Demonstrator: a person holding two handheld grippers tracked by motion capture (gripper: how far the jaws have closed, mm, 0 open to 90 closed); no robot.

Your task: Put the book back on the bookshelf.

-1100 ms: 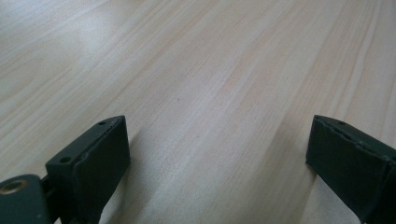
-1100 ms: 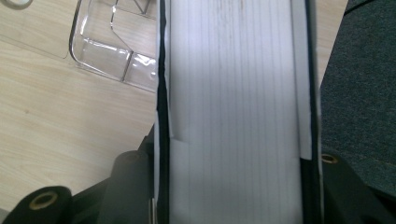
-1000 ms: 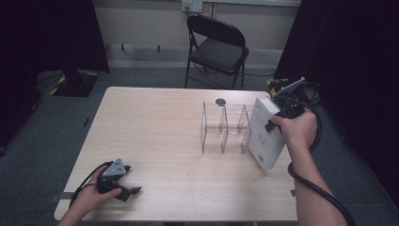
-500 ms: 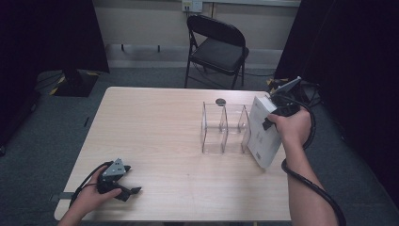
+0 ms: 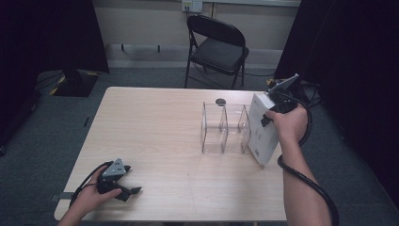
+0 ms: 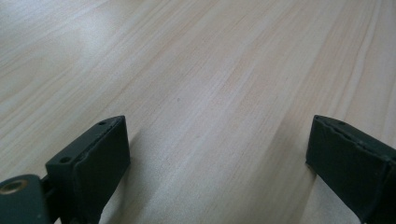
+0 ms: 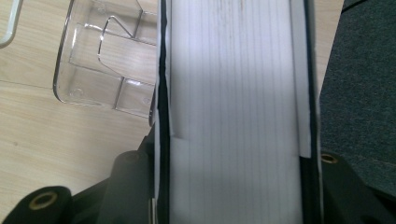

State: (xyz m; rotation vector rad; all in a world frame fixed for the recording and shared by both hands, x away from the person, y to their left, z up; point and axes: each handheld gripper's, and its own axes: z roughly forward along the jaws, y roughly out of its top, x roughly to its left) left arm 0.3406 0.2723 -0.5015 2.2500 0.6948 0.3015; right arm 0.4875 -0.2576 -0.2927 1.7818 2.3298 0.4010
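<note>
At right of centre in the high view, the right gripper (image 5: pixel 269 109) clamped a white book (image 5: pixel 260 129) beside the clear rack (image 5: pixel 225 128). Best practice was to align it upright over a slot before lowering. The left gripper (image 5: pixel 126 191) rested wide open, lower left.

I see my left tongs (image 5: pixel 123 187) as a black body with a grey three-cornered plate on top and a black cable that trails from it. Their two jaws are dark, flat blocks with small holes, and one brass-coloured screw hole sits beside them. My right tongs (image 5: pixel 276 109) are black too, with a thick black cable. Both forearms are bare, no sleeves.
</note>
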